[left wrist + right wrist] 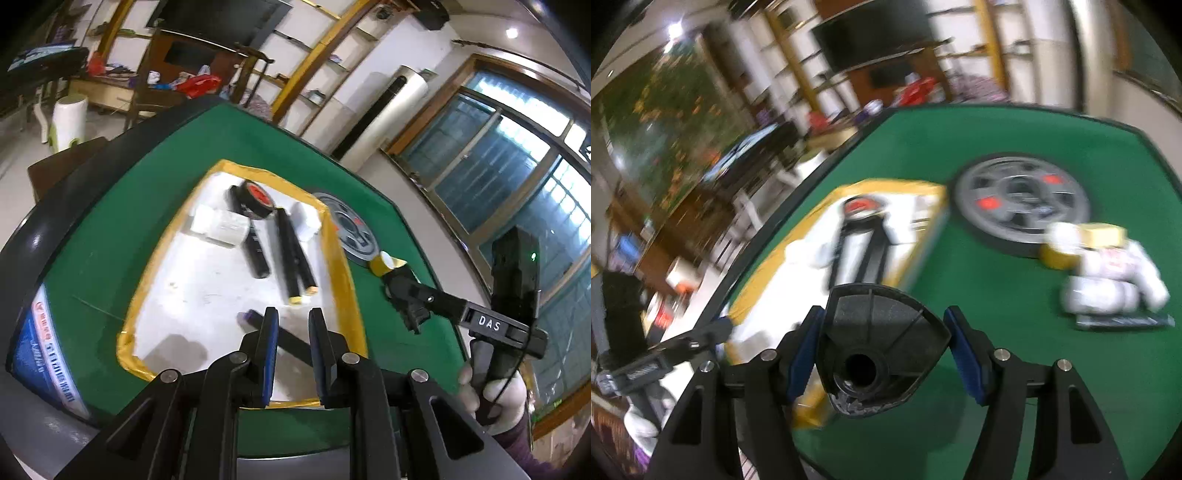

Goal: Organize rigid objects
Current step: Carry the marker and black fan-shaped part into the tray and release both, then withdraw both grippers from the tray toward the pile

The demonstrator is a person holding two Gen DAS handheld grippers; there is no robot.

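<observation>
My right gripper (882,332) is shut on a black fan-shaped plastic piece (882,332) with a round socket, and holds it above the green table (1015,369). From the left wrist view the right gripper (397,291) hovers beside a yellow tape roll (384,264), right of the tray. My left gripper (293,332) is shut and empty over the near end of a white tray with a yellow rim (340,258). A dark marker with a purple end (247,316) lies on the tray under its fingers. Further in lie a black tape roll (256,201), a white box (219,225) and black cylinders (290,258).
A grey round disc (1021,206) is set in the table's middle. White bottles (1115,284) and a dark flat strip (1123,321) lie at the right, behind the yellow tape roll (1060,251). A gloved hand (495,398) holds the right gripper's handle. The black table rim (22,251) runs along the left.
</observation>
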